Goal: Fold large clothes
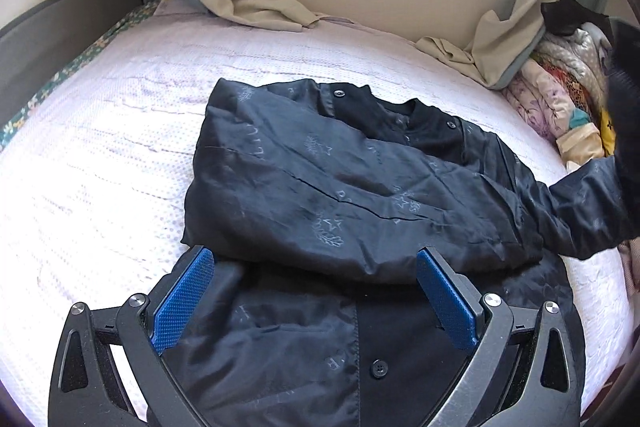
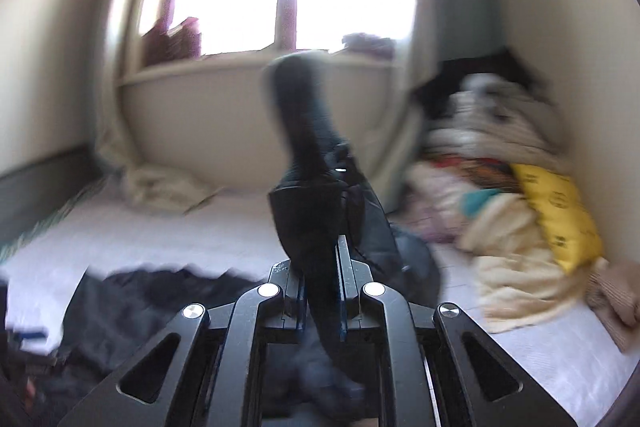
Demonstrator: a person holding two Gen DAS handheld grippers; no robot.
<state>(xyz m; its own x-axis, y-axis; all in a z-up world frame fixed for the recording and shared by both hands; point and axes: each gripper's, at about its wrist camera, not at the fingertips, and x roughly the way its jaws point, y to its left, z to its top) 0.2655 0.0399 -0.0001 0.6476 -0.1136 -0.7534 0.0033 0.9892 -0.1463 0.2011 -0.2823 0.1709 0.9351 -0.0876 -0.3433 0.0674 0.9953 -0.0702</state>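
Observation:
A black jacket (image 1: 340,179) with faint printed stars and snap buttons lies on the white bedspread (image 1: 100,155), its left sleeve folded across the chest. My left gripper (image 1: 316,267) is open with blue pads, hovering over the jacket's lower front, holding nothing. The right sleeve (image 1: 588,203) is lifted off to the right. In the blurred right wrist view, my right gripper (image 2: 322,255) is shut on the jacket's black sleeve cuff (image 2: 308,131), which sticks up between the fingers; the jacket body (image 2: 132,303) lies at lower left.
A pile of mixed clothes and blankets (image 2: 508,187) with a yellow piece (image 2: 560,223) sits at the bed's right by the wall. Beige curtains (image 1: 248,3) drape onto the bed's far edge below a window sill (image 2: 256,63). A dark bed frame (image 1: 60,15) is at left.

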